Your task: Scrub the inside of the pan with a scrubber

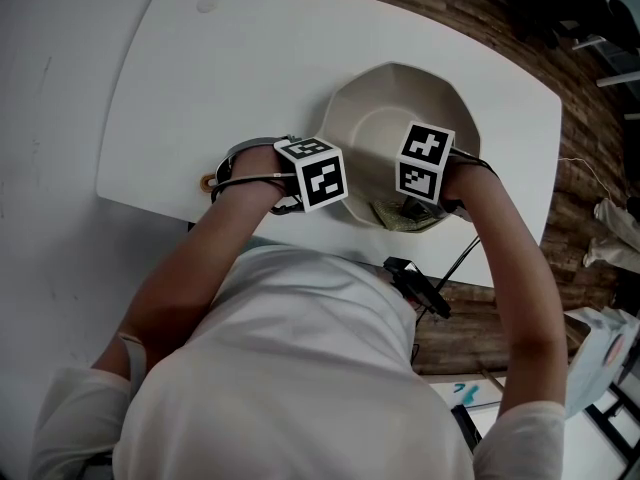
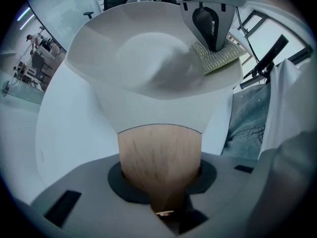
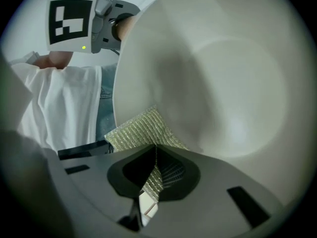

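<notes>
The pan (image 1: 372, 128) sits on the white bench (image 1: 200, 88), its wooden handle (image 2: 159, 148) running out towards the person's left. The left gripper (image 2: 159, 180) points down with its jaws partly closed, clamped on that handle. The right gripper (image 3: 153, 175) is pinched tight on a folded green mesh scrubber (image 3: 141, 130) at the pan's near rim. The pan's floor lies ahead of it, away from the person. The scrubber seems to touch the inner wall, though the wide-angle view leaves this unsure.
</notes>
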Available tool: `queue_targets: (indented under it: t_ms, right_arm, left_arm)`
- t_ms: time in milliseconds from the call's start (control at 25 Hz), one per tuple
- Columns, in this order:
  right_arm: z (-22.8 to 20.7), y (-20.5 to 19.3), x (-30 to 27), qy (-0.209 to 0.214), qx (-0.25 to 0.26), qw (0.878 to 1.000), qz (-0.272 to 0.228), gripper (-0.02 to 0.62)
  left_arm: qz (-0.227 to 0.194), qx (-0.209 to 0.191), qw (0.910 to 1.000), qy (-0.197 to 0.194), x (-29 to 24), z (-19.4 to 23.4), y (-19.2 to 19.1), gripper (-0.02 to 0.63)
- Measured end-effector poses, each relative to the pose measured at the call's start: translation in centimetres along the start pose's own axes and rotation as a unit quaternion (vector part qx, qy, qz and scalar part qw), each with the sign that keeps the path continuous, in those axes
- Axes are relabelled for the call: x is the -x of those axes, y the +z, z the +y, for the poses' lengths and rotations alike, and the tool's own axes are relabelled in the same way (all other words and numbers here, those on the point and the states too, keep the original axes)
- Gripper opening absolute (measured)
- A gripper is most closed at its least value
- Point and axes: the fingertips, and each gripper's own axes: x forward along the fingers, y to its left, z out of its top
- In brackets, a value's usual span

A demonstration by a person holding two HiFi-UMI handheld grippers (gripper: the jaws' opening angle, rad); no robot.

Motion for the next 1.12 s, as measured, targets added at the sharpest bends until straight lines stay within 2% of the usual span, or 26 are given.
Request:
queue_targets:
  t_ms: [200,480,680,960,1120]
  right_arm:
    - [-0.9,-0.9,0.2,-0.032,-0.011,0.999,0.015,0.028]
    - [-4.4,-3.5,1.6,-0.128,-0.039,0.989,0.055,0.028]
    - [-5.9,-4.3,2.2,-0.164,-0.054,0.984,0.05,0.028]
    - [-7.8,-4.9,3.6,-0.221,-0.063,0.972,0.05,0.028]
    - [-9.2,-5.1,4.8,-0.276,-0.063,0.957,0.058,0.028]
  left_arm:
    - [-0.002,-0.001,1.0,0.001,0.0,0.1,0.1,0.132]
    - [-0.001,-0.004,1.0,0.003,0.1,0.2,0.2,0.132]
    - [-0.001,-0.006,1.0,0.005,0.1,0.2,0.3,0.132]
    - [-0.001,-0.005,1.0,0.004,0.1,0.1,0.2,0.132]
    - [-0.002,-0.007,1.0,0.005,0.1,0.1,0.3,0.132]
